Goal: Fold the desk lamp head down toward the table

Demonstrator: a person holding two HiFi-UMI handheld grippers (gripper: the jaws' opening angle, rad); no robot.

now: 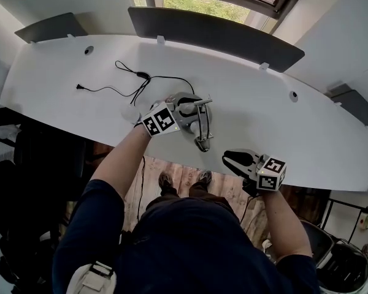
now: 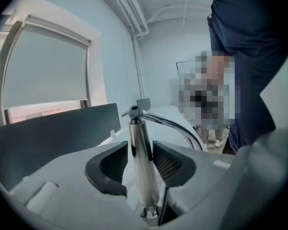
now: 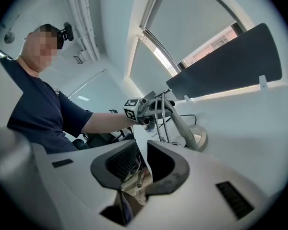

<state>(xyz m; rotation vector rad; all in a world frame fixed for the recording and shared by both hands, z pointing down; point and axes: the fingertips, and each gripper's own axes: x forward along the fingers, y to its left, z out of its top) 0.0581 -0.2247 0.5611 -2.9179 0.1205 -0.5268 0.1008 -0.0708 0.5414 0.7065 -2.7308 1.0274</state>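
Note:
The desk lamp (image 1: 199, 118), grey with chrome rods, stands near the front edge of the white table (image 1: 61, 72). My left gripper (image 1: 187, 109) is on it from the left. In the left gripper view a chrome rod (image 2: 143, 152) of the lamp stands upright between the dark pads (image 2: 110, 164), with a thin gap at the right pad, and a curved chrome arm (image 2: 177, 126) runs off behind it. My right gripper (image 1: 231, 159) hovers at the table's front edge, right of the lamp and apart from it. Its jaws (image 3: 143, 164) are a little apart and empty, and the lamp's round base (image 3: 200, 139) shows beyond them.
A black cable (image 1: 132, 81) lies looped on the table behind the lamp. Dark divider panels (image 1: 214, 32) stand along the table's far edge under a window. A black chair (image 1: 24, 158) is at the left, below the table edge.

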